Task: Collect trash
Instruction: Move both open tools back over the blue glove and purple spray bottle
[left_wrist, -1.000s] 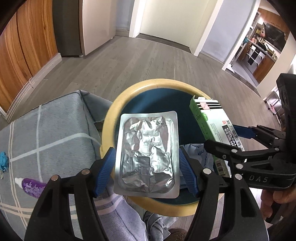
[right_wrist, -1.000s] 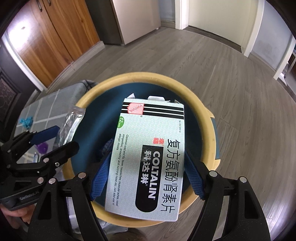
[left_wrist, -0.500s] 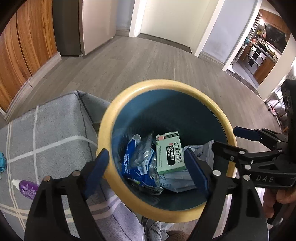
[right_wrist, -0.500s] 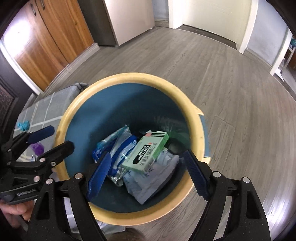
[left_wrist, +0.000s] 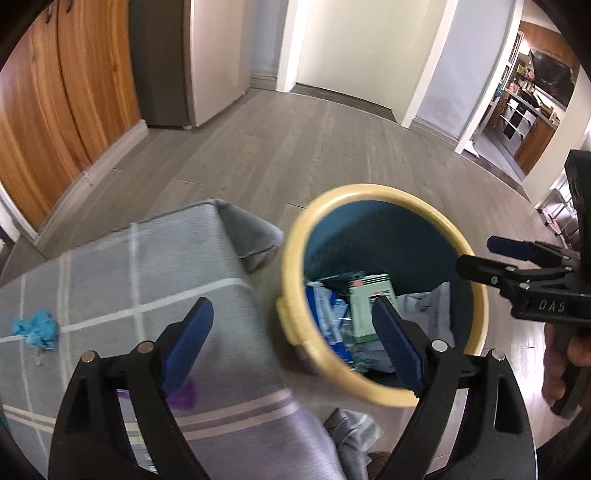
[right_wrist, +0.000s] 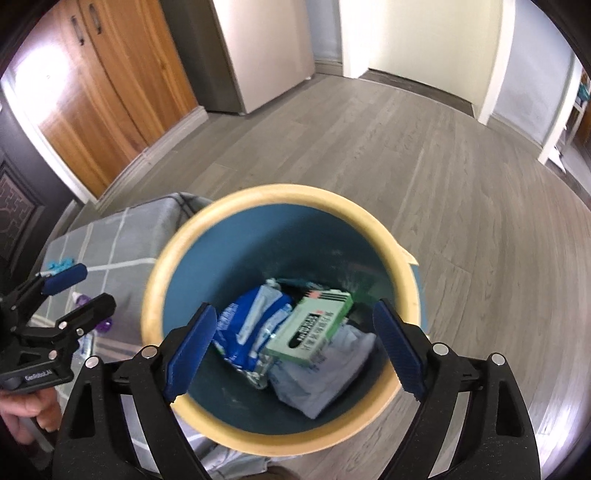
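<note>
Both tools over a yellow-rimmed bin (right_wrist: 400, 280) with a blue inside, standing on grey wood floor (right_wrist: 461, 166). Right tool (right_wrist: 293, 345) wide open, jaws just been opening, nothing between the pads; centred above the bin mouth. Left tool (left_wrist: 291, 345) also wide open and empty, jaws just been opening; straddling the bin's near-left rim and a grey checked cushion (left_wrist: 147, 258) beside it. In the bin bottom: green medicine box (right_wrist: 314, 332) lying on pale wrapping, blue packet (right_wrist: 247, 332) just left of it, touching. On the cushion: blue crumpled scrap (left_wrist: 37, 328) and a purple item (left_wrist: 183, 397), partly hidden behind the left pad.
</note>
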